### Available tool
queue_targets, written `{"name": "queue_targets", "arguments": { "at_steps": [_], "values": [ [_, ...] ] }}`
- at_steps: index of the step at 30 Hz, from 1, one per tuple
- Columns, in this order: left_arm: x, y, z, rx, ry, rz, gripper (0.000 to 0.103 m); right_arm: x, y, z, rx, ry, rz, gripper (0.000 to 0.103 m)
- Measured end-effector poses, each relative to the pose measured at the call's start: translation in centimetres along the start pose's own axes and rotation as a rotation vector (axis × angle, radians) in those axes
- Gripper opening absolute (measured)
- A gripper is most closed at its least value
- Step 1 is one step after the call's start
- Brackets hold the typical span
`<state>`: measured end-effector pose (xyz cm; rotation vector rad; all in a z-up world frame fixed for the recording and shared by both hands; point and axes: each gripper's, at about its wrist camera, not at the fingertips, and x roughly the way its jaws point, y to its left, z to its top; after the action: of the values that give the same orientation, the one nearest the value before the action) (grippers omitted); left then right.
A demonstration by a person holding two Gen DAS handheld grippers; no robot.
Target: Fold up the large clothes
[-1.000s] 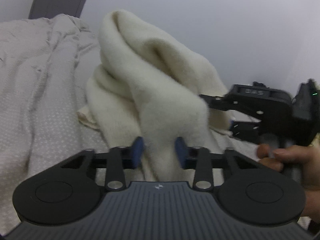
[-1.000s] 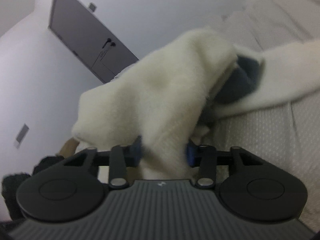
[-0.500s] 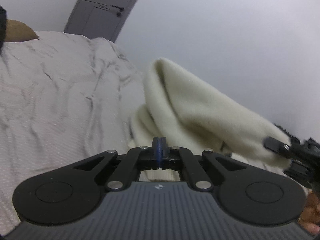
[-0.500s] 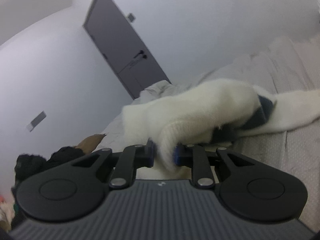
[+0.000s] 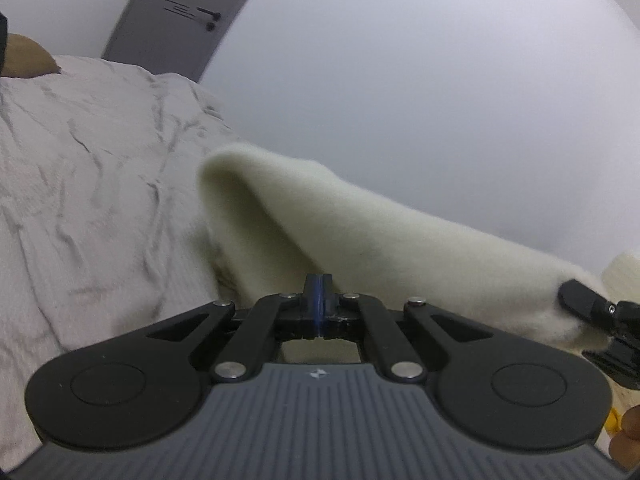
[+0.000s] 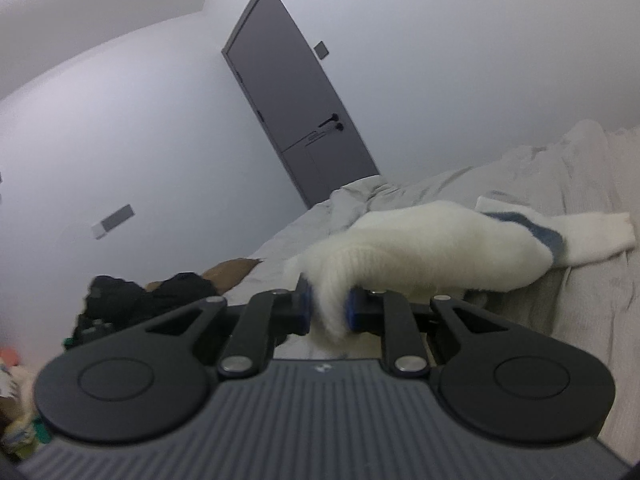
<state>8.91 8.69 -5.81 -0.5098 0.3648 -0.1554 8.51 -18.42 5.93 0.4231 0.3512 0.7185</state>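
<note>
In the left wrist view the left gripper (image 5: 319, 294) is nearest, its blue pads pressed flat together with no cloth visible between them; the cream fleece garment (image 5: 400, 236) lies just beyond the tips, and whether a thin edge is caught there cannot be told. The fleece rises in a soft ridge from the bed (image 5: 92, 184) and slopes down to the right, where the black tip of the right gripper (image 5: 596, 312) pinches its end at the frame edge. Part of a person's hand (image 5: 626, 440) shows in the lower right corner. Farther off, the crumpled pale bedcover runs to a grey door (image 5: 176, 16) in the white wall. In the right wrist view the right gripper (image 6: 326, 312) stands near, jaws narrow and clamped on a bunched fold of the cream fleece garment (image 6: 432, 248); they have just been closing on that fold. From there the garment stretches away to the right over the bed (image 6: 592, 280), a grey-blue band showing near its far end, with a sleeve lying flat beyond it. To the left, beside the bed, sits a dark heap of clothes (image 6: 132, 296) with a brown piece behind it. The grey door (image 6: 296, 104) stands farthest.
</note>
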Motion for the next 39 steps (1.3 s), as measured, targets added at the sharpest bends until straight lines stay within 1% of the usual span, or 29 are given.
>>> {"name": "queue_targets", "arguments": {
  "at_steps": [2, 4, 7, 11, 13, 14, 16, 17, 18, 20, 23, 25, 26, 27, 28, 29, 30, 31, 33, 34, 35, 36, 37, 39],
  "values": [
    [-0.4, -0.5, -0.7, 0.001, 0.018, -0.004, 0.0, -1.1, 1.2, -0.6, -0.035, -0.002, 0.019, 0.019],
    [-0.5, -0.5, -1.2, -0.036, 0.041, 0.003, 0.0, -1.7, 2.4, -1.4, -0.101, 0.014, 0.012, 0.019],
    [0.2, 0.3, -1.8, -0.109, 0.082, 0.011, 0.001, -1.7, 2.9, -2.4, -0.101, 0.05, -0.022, 0.019],
    [1.4, 2.3, -2.3, -0.239, 0.134, 0.011, 0.001, 0.3, 0.4, -3.3, 0.033, 0.146, -0.079, 0.021],
    [1.8, 2.6, -2.4, -0.254, 0.148, 0.02, 0.001, 0.7, -1.0, -3.5, 0.111, 0.177, -0.092, 0.021],
    [2.0, 2.6, -2.3, -0.244, 0.15, 0.027, 0.002, 0.9, -2.0, -3.4, 0.165, 0.182, -0.08, 0.022],
    [1.8, 1.9, -2.3, -0.202, 0.151, 0.044, 0.003, 1.1, -3.2, -3.2, 0.252, 0.188, -0.042, 0.028],
    [1.7, 1.4, -2.3, -0.17, 0.151, 0.055, 0.004, 1.2, -3.6, -2.9, 0.286, 0.188, -0.023, 0.038],
    [1.7, 0.9, -2.3, -0.133, 0.151, 0.065, 0.005, 1.5, -3.7, -2.6, 0.31, 0.188, 0.0, 0.053],
    [1.7, 0.0, -2.5, -0.064, 0.151, 0.075, 0.006, 1.6, -4.0, -2.3, 0.346, 0.183, 0.05, 0.066],
    [1.2, -1.6, -2.8, 0.041, 0.141, 0.073, 0.006, 1.3, -4.0, -2.2, 0.364, 0.172, 0.065, 0.067],
    [0.4, -2.9, -3.3, 0.108, 0.138, 0.047, 0.006, 1.0, -4.1, -1.9, 0.392, 0.158, 0.077, 0.067],
    [0.0, -3.4, -3.6, 0.12, 0.135, 0.019, 0.006, 0.5, -4.4, -1.8, 0.413, 0.149, 0.089, 0.067],
    [-0.5, -3.8, -3.9, 0.123, 0.129, -0.006, 0.012, 0.3, -4.7, -1.7, 0.429, 0.141, 0.1, 0.067],
    [-0.8, -4.4, -4.3, 0.131, 0.125, -0.033, 0.023, 0.0, -4.8, -1.5, 0.441, 0.133, 0.109, 0.068],
    [-1.1, -5.0, -4.5, 0.15, 0.12, -0.059, 0.029, -0.2, -5.1, -1.3, 0.452, 0.127, 0.116, 0.068],
    [-1.3, -5.8, -4.7, 0.184, 0.108, -0.087, 0.041, -0.3, -5.3, -1.3, 0.459, 0.125, 0.121, 0.07],
    [-1.4, -6.5, -4.9, 0.22, 0.099, -0.11, 0.047, -0.3, -5.5, -1.2, 0.469, 0.126, 0.128, 0.07],
    [-1.3, -8.2, -5.7, 0.319, 0.089, -0.169, 0.051, -0.3, -5.6, -1.3, 0.494, 0.127, 0.143, 0.07],
    [-1.3, -9.0, -6.2, 0.36, 0.09, -0.188, 0.057, -0.3, -5.7, -1.4, 0.503, 0.132, 0.146, 0.071],
    [-1.1, -9.8, -6.9, 0.406, 0.095, -0.193, 0.06, -0.2, -5.7, -1.5, 0.512, 0.14, 0.15, 0.071],
    [-0.9, -10.7, -7.8, 0.463, 0.097, -0.182, 0.064, 0.0, -5.7, -1.7, 0.522, 0.152, 0.153, 0.071],
    [-0.6, -11.4, -8.6, 0.514, 0.091, -0.16, 0.068, 0.1, -5.7, -1.8, 0.53, 0.16, 0.158, 0.071],
    [-0.2, -12.7, -10.1, 0.611, 0.066, -0.103, 0.069, 0.3, -5.8, -2.0, 0.544, 0.164, 0.161, 0.071]
  ]
}}
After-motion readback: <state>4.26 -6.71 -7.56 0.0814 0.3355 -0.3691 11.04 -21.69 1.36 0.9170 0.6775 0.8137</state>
